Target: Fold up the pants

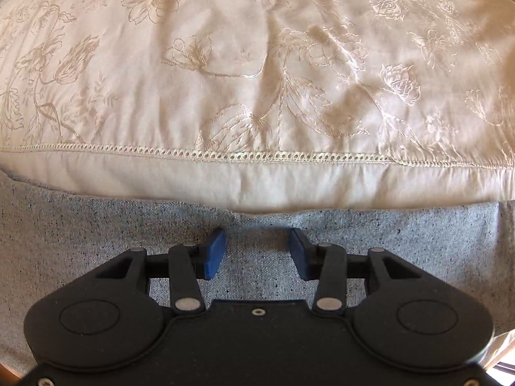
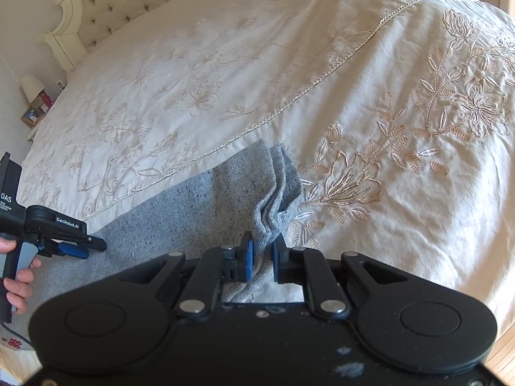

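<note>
The pants (image 2: 206, 212) are soft grey knit, probably light and limp, lying on the bed (image 2: 225, 74) under both grippers. The right gripper (image 2: 262, 257) pinches a bunched edge of them; the left gripper (image 1: 257, 252) hangs spread above flat cloth, holding nothing. Best to take a seam or edge (layers slip apart easily).

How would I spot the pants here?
Start from the big cream bedspread with embroidered flowers. Along its near edge lies the pants, a flat speckled grey knit. Only it is grey, one bunched end pinched in the right tool.
</note>
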A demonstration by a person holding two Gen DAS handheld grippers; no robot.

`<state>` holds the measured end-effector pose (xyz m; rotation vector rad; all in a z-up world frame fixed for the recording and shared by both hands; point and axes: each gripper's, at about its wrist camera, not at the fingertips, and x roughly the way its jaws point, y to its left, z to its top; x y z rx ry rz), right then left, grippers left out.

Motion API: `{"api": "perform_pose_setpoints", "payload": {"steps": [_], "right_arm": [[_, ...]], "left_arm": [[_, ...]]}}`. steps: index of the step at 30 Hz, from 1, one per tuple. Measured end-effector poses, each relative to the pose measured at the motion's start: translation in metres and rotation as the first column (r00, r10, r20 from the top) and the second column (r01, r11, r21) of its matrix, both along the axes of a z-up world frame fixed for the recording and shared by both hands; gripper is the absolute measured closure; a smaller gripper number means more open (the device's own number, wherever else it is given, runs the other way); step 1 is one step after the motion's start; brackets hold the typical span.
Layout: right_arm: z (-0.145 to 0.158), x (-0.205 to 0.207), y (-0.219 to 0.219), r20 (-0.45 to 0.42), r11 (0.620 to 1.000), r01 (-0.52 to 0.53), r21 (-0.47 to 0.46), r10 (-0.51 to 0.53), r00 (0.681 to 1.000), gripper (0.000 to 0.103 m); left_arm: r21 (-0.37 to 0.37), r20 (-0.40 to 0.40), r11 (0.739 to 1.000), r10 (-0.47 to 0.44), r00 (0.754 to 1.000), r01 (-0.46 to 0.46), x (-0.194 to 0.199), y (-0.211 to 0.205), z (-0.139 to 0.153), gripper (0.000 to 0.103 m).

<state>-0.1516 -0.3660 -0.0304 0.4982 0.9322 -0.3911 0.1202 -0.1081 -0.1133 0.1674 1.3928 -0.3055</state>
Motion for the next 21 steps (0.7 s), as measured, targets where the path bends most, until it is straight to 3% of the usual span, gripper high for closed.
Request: {"api": "perform_pose_setpoints", "payload": {"steps": [6, 11, 14, 17, 21], "right_arm": [[0.004, 0.000, 0.005, -0.003, 1.000, 0.001, -0.014, -0.001, 1.000, 0.090], [0.010, 0.006, 0.013, -0.013, 0.999, -0.001, -0.046, 0.001, 1.000, 0.090], [0.017, 0.013, 0.023, -0.017, 0.997, -0.009, -0.076, 0.008, 1.000, 0.090], [0.033, 0.023, 0.042, -0.021, 0.991, -0.036, -0.128, 0.033, 0.999, 0.091], [0.073, 0.043, 0.092, 0.020, 0.972, -0.125, -0.201, 0.131, 0.991, 0.091]], "left_arm": [[-0.032, 0.027, 0.998, -0.050, 0.998, 0.051, -0.040, 0.018, 0.024, 0.051], [-0.010, -0.061, 0.990, -0.138, 0.989, 0.137, -0.081, 0.027, -0.002, 0.051], [-0.009, -0.073, 0.985, -0.170, 0.983, 0.170, -0.083, 0.029, -0.015, 0.052], [-0.085, -0.061, 0.987, -0.145, 0.988, 0.139, -0.074, 0.045, 0.002, 0.052], [-0.122, -0.011, 0.986, -0.117, 0.993, 0.114, -0.062, 0.085, 0.029, 0.052]]}}
